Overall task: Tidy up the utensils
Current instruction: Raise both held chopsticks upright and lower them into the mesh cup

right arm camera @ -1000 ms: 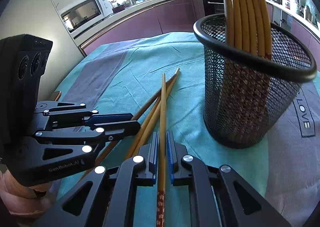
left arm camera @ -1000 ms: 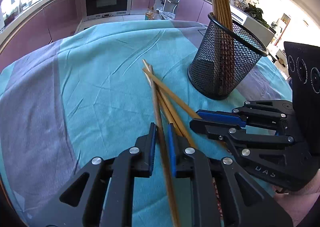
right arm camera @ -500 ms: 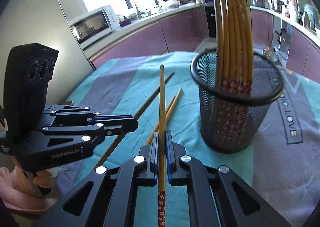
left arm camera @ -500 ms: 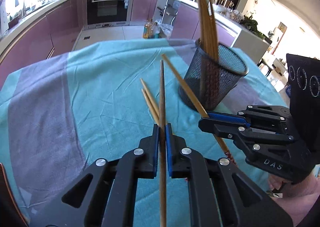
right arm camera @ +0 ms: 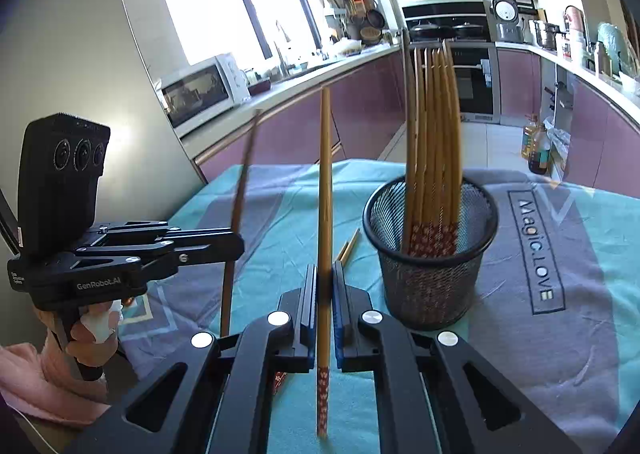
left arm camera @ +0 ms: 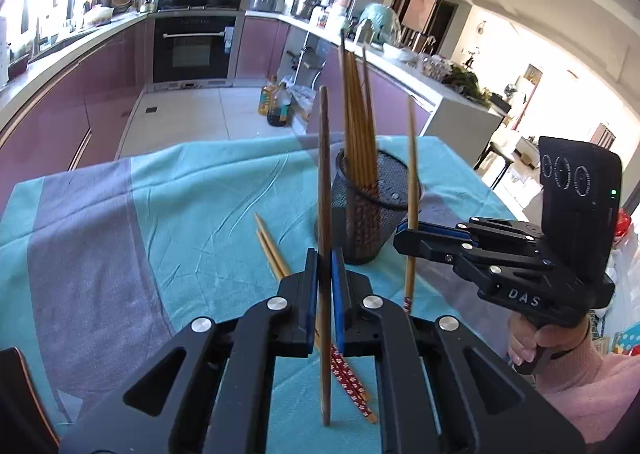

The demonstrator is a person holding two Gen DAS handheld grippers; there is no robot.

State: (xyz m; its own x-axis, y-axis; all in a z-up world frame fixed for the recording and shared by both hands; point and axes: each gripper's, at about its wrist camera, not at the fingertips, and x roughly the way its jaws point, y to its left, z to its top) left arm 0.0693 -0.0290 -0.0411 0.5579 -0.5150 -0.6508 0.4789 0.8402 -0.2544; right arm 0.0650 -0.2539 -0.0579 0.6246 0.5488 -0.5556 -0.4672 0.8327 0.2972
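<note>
Each pair of tongs is squeezed tight on one chopstick: the left tongs (left arm camera: 324, 274) hold a dark chopstick (left arm camera: 324, 173), the right tongs (right arm camera: 325, 286) a light chopstick (right arm camera: 325, 181). Both point down a little, sticks standing up. Next, tip them into the basket (right arm camera: 432, 278) just ahead, beside two more chopsticks (left arm camera: 270, 250) lying on the cloth.

teal/grey cloth (right arm camera: 540, 334), black mesh cup (right arm camera: 432, 286), tan chopsticks (right arm camera: 434, 125) w/ red flower-print ends, pink sleeve (left arm camera: 588, 382).
</note>
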